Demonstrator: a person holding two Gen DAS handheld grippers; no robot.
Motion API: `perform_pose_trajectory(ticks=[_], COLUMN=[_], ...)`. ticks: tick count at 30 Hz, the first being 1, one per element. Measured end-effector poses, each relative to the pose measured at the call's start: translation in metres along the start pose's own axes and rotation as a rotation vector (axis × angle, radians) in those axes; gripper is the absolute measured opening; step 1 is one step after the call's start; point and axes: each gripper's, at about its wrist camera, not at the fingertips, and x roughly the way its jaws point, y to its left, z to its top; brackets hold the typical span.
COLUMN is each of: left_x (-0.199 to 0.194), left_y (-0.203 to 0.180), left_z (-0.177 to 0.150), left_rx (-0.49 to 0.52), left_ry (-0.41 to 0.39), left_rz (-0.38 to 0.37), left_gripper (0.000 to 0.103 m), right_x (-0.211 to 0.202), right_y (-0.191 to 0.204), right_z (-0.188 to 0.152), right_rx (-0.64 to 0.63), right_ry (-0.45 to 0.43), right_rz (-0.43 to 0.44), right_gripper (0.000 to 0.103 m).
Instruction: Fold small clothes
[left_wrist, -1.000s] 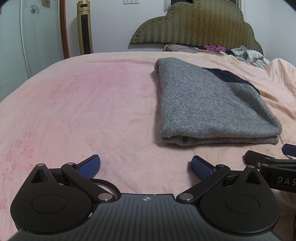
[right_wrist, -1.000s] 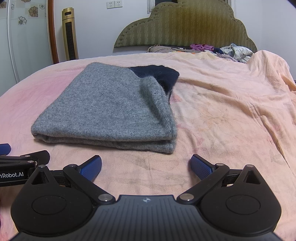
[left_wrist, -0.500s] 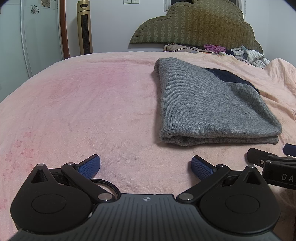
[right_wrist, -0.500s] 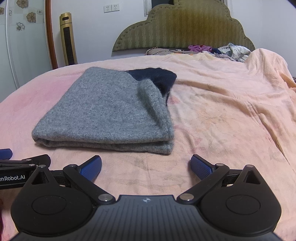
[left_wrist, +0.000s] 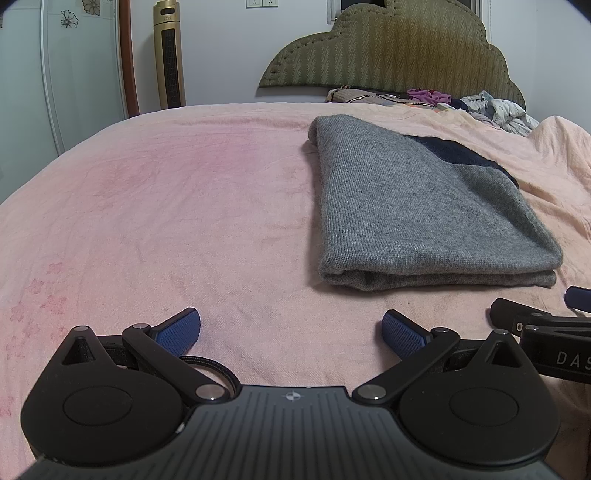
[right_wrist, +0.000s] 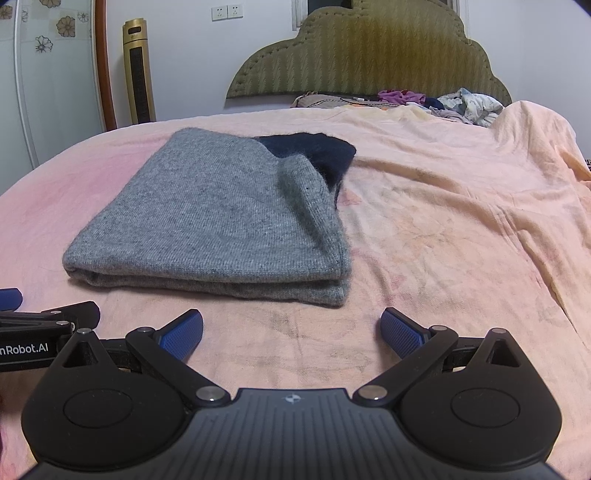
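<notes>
A grey knitted garment (left_wrist: 417, 206) lies folded flat on the pink bedsheet (left_wrist: 166, 206), with a dark navy part showing at its far right corner. It also shows in the right wrist view (right_wrist: 221, 221), with the navy part (right_wrist: 314, 151) at the back. My left gripper (left_wrist: 291, 330) is open and empty, low over the sheet, in front and to the left of the garment. My right gripper (right_wrist: 291, 330) is open and empty, just in front of the garment's near right corner. Each gripper's side shows in the other's view.
A pile of loose clothes (right_wrist: 454, 103) lies at the head of the bed under the olive headboard (right_wrist: 369, 55). The sheet bunches into a raised ridge at the right (right_wrist: 535, 147). A gold tower fan (left_wrist: 170, 55) stands by the wall at the left.
The right wrist view has shifted slightly, so the garment sits a little lower and nearer in it. The left gripper has barely moved. Both stay open.
</notes>
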Motion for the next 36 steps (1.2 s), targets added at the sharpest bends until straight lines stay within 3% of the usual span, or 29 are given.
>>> perform_pose_trajectory(ticks=[11,36], left_x=[-0.0002,-0.0001], left_y=[0.0000,0.0000], left_z=[0.0000,0.0001], left_rx=[0.000,0.000], left_ry=[0.000,0.000], left_rz=[0.000,0.000], left_gripper=[0.103,0.103], right_x=[-0.0040,-0.0015], right_y=[-0.0047,0.0011], right_z=[-0.0014,-0.0012], right_rx=[0.034,-0.007], right_ry=[-0.032,-0.004], right_rz=[-0.009,-0.014], right_gripper=[0.103,0.103])
